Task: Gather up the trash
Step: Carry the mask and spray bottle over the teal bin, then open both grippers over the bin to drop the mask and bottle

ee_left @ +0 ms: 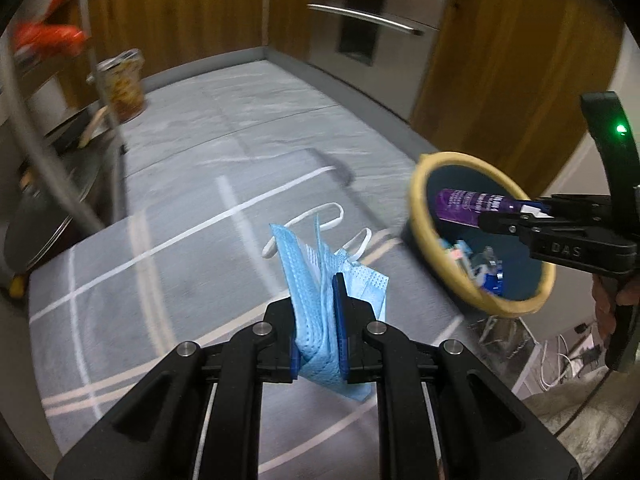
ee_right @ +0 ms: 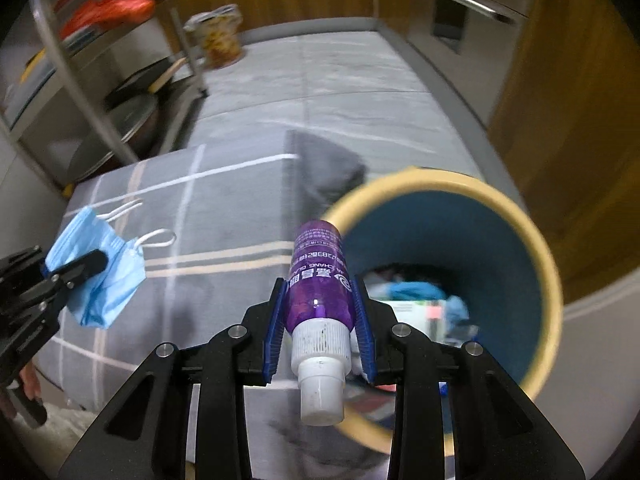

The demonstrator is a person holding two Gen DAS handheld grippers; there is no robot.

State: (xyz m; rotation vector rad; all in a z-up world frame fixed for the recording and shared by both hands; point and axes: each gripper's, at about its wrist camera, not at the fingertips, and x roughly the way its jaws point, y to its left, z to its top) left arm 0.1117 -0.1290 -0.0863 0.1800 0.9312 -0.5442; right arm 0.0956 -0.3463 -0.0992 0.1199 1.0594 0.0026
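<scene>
My left gripper [ee_left: 318,320] is shut on a crumpled blue face mask [ee_left: 320,268] and holds it above the grey checked mat [ee_left: 160,248]. It also shows in the right wrist view [ee_right: 96,272] at the left. My right gripper [ee_right: 320,320] is shut on a purple tube with a white cap [ee_right: 318,292], held at the mouth of the bin [ee_right: 536,248], which is blue inside with a yellow rim. The tube [ee_left: 468,204] and the bin [ee_left: 420,200] show at the right in the left wrist view. Several pieces of trash [ee_right: 416,304] lie inside the bin.
An instant noodle cup [ee_left: 122,84] stands at the far left of the floor by a metal rack [ee_right: 80,76] with pans. Wooden cabinets [ee_left: 180,12] and a steel appliance [ee_left: 360,12] stand behind. Cables [ee_left: 560,360] lie at the lower right.
</scene>
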